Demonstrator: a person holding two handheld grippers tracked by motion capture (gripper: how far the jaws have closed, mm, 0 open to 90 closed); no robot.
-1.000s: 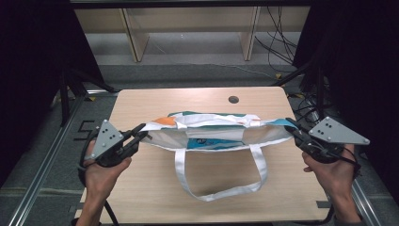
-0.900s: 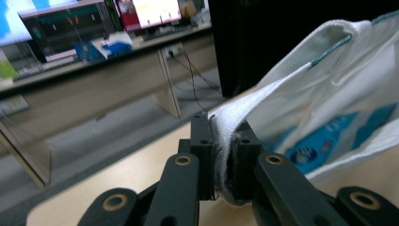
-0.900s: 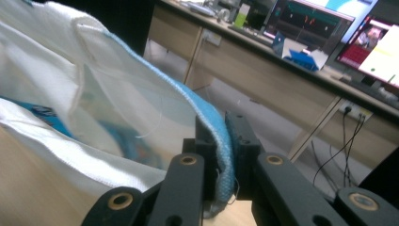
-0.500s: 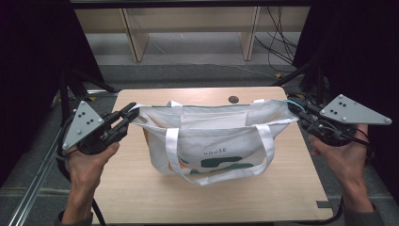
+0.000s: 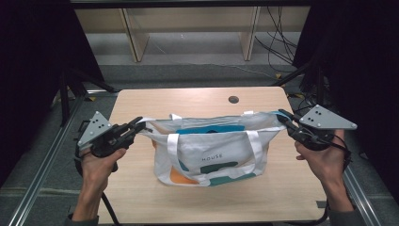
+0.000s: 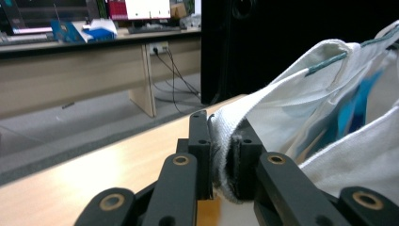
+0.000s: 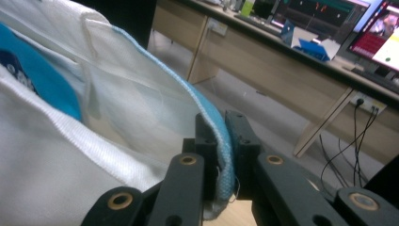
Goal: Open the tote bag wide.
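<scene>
A white tote bag (image 5: pixel 211 153) with teal and orange shapes and two white handles hangs stretched between my two grippers, its bottom resting on the wooden table (image 5: pixel 197 99). My left gripper (image 5: pixel 140 123) is shut on the bag's left top corner; the left gripper view shows the cloth of the tote bag (image 6: pixel 301 108) pinched between the jaws of the left gripper (image 6: pixel 221 165). My right gripper (image 5: pixel 281 115) is shut on the right top corner, where the blue-edged rim of the tote bag (image 7: pixel 141 108) sits between the jaws of the right gripper (image 7: pixel 220 141).
A dark round hole (image 5: pixel 233 99) marks the table's far side. Beyond the table stand wooden shelf legs (image 5: pixel 134 35) and loose cables (image 5: pixel 277 42) on the floor. A metal rail (image 5: pixel 47 169) runs along the left of the table.
Both grippers lifted the bag from lying flat to hanging upright, then brought it lower and nearer. The handles now drape down the bag's front.
</scene>
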